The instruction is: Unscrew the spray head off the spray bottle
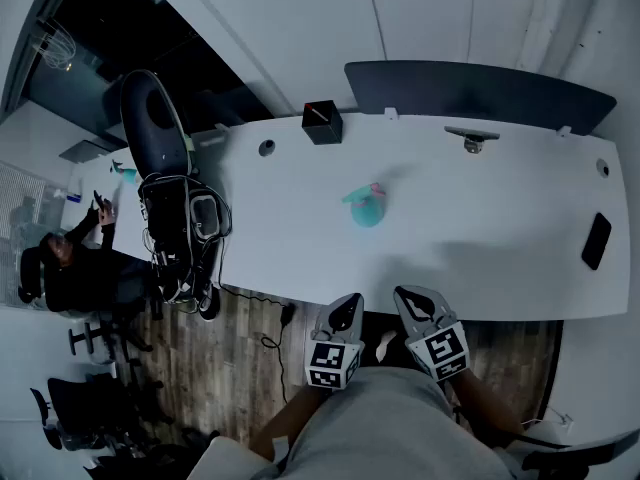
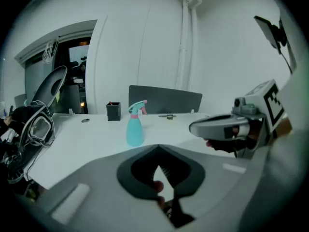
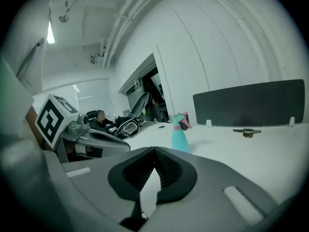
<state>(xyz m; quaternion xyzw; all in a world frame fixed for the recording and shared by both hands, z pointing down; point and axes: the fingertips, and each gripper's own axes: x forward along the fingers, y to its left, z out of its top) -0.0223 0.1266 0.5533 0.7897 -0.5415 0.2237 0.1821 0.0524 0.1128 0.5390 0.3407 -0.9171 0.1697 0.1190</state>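
A teal spray bottle with a pink-and-teal spray head stands upright near the middle of the white table. Both grippers hover side by side at the table's front edge, well short of the bottle. My left gripper is shut with nothing in it; in its own view the bottle lies ahead and the right gripper shows at the right. My right gripper is shut and holds nothing either. In its view the bottle stands ahead, with the left gripper at the left.
A black pen holder and a dark divider panel sit at the table's far edge, with a metal clamp nearby. A black phone lies at the right. An office chair hung with gear and a seated person are on the left.
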